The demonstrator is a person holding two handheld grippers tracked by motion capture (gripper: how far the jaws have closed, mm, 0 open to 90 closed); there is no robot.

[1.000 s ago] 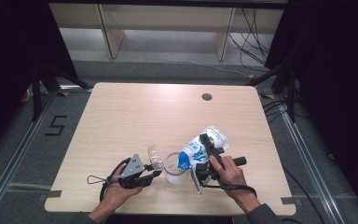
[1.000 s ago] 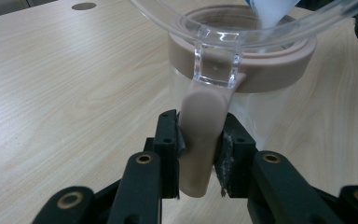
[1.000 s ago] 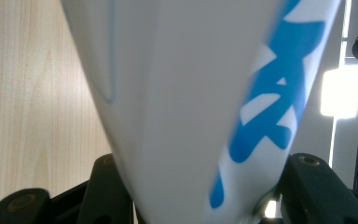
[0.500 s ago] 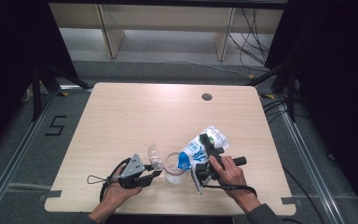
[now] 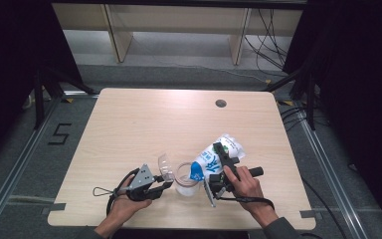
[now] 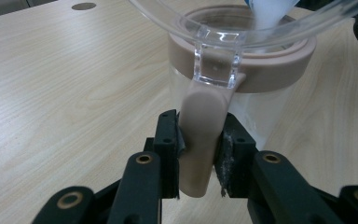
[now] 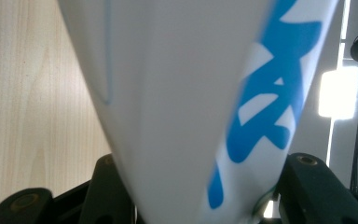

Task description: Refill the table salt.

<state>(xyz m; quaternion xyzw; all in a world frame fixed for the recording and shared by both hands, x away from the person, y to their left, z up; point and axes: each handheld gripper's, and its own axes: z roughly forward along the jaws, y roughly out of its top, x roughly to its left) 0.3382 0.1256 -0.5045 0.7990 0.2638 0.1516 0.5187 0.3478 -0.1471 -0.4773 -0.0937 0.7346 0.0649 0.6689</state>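
White-and-blue soft pouch tipped over a clear container on the pale wooden bench (image 5: 129,124)

The left claw (image 6: 198,154) is clamped on the beige tab (image 6: 198,135) of the clear round container (image 5: 186,179), whose clear lid (image 5: 165,164) stands flipped open beside it. The right claw (image 5: 219,172) grips the white pouch with blue print (image 5: 214,157), its low end over the container's mouth. A dark round hole (image 5: 221,103) sits near the bench's far edge

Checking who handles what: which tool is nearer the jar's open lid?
Left. The left tool is clamped on the beige tab just below the clear lid of the jar. The right tool holds the white and blue bag across the jar.
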